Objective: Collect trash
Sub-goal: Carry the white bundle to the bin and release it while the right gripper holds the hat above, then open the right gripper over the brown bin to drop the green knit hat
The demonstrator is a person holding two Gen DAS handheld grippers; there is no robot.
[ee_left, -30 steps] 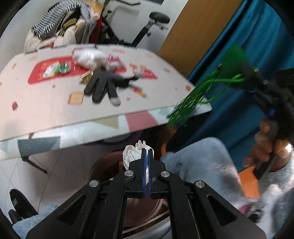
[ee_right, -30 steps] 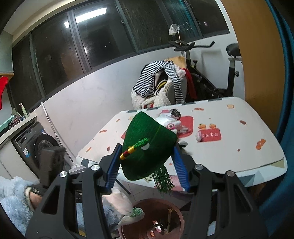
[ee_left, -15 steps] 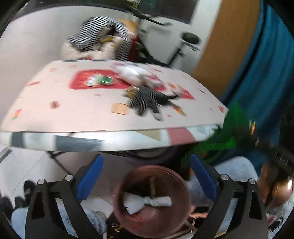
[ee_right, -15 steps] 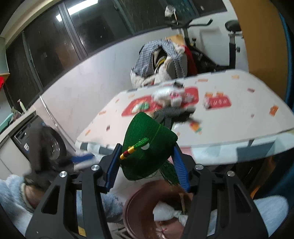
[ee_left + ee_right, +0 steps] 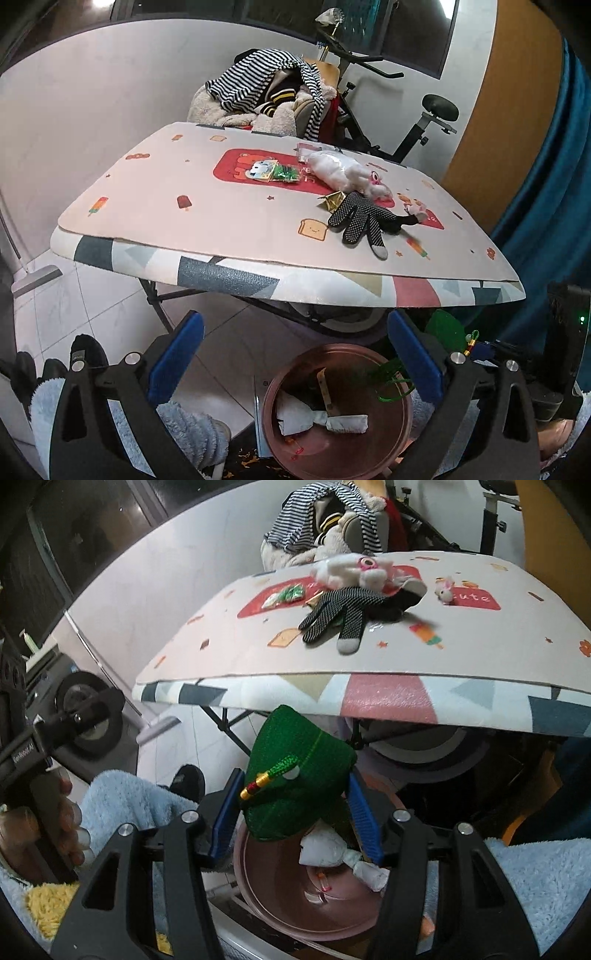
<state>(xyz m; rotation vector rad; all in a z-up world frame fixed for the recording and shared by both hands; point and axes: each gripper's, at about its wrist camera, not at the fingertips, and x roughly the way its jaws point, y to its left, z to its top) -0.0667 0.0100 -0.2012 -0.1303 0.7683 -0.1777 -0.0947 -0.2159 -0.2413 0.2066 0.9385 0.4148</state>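
Note:
My left gripper (image 5: 295,350) stands wide open with nothing between its blue pads, above a brown bin (image 5: 269,398) on the floor. A white crumpled wad (image 5: 321,421) lies in the bin. My right gripper (image 5: 295,814) is shut on a green tasselled ornament (image 5: 295,771), held just over the bin's (image 5: 243,867) near rim, above the wad (image 5: 332,849). From the left wrist view the ornament (image 5: 445,328) shows at the bin's right side, its green strings hanging over the rim. On the table (image 5: 229,221) lie a black dotted glove (image 5: 362,221), a green wrapper (image 5: 273,171) and a gold wrapper (image 5: 332,201).
A white plush toy (image 5: 347,173) lies on the table behind the glove. A chair piled with striped clothes (image 5: 266,88) and an exercise bike (image 5: 424,122) stand beyond the table. The table's edge (image 5: 369,698) overhangs the bin. A blue curtain (image 5: 546,184) hangs at the right.
The left gripper has opened and let the white wad drop into the bin, then tilted up toward the table. The right gripper has come down with the green ornament to the bin.

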